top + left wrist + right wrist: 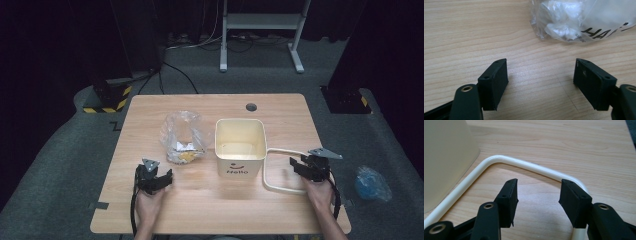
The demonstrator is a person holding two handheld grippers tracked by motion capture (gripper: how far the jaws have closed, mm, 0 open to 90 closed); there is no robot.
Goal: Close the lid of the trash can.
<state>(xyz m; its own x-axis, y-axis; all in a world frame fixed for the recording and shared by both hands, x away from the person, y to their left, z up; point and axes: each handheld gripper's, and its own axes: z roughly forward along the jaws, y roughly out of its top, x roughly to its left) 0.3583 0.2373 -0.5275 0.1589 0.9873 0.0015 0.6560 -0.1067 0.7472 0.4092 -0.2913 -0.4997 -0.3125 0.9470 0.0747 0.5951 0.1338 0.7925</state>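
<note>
Bucket handle (531,166) lies flat just ahead of the open right claw (537,195).

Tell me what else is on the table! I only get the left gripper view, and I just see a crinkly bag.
Observer: A cream bucket stands right of that bag, its handle lying flat on the table.
Operator: Where's the other gripper?
Observer: The right gripper is at the handle's bend, jaws open, not gripping it.
Operator: Anything off the table?
Observer: A blue bundle lies on the carpet to the right.
</note>
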